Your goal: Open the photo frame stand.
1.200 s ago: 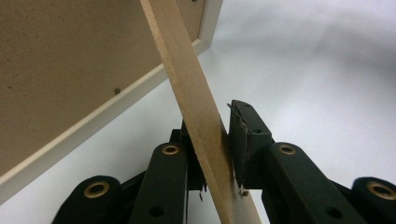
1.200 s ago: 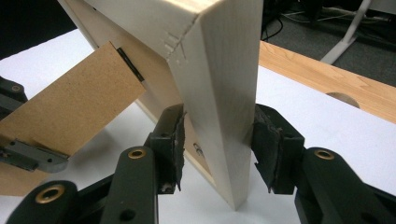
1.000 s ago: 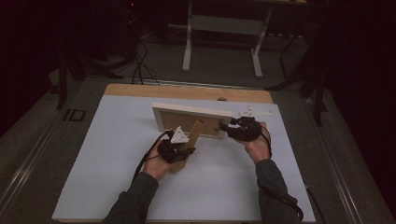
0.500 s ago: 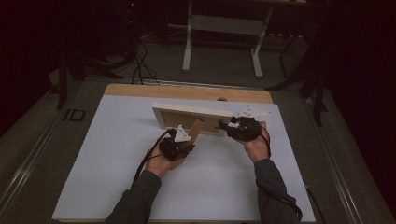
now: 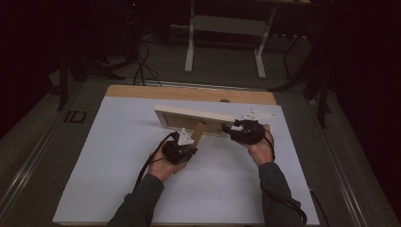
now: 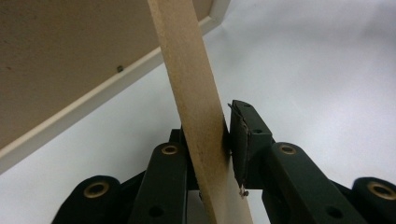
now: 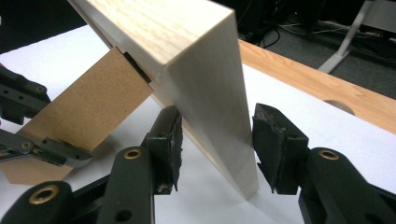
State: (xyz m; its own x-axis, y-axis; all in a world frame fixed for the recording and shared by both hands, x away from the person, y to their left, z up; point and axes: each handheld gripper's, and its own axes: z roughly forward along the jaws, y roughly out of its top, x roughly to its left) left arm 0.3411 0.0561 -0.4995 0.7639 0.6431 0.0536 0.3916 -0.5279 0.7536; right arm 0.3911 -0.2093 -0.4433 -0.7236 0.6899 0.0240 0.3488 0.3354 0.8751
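Note:
A light wooden picture frame (image 5: 194,113) stands tilted on its long edge on the white table top (image 5: 118,165), its back towards me. A brown fibreboard stand leg (image 5: 199,131) slants out from that back. My left gripper (image 5: 187,144) is shut on this leg (image 6: 187,70); its pads (image 6: 240,140) press the strip from both sides. My right gripper (image 5: 231,128) straddles the frame's right end (image 7: 205,93). It is open: one pad (image 7: 173,140) lies next to the wood, and a thin gap shows at the other pad (image 7: 271,149). The right gripper view also has the leg (image 7: 88,102) and the left gripper's jaws (image 7: 28,121).
Beyond the white top runs a bare wooden table strip (image 5: 189,92) with a round hole (image 5: 225,100). Past it are dark floor, cables (image 5: 142,66) and a white desk frame (image 5: 227,28). White surface lies to the left of and in front of the hands.

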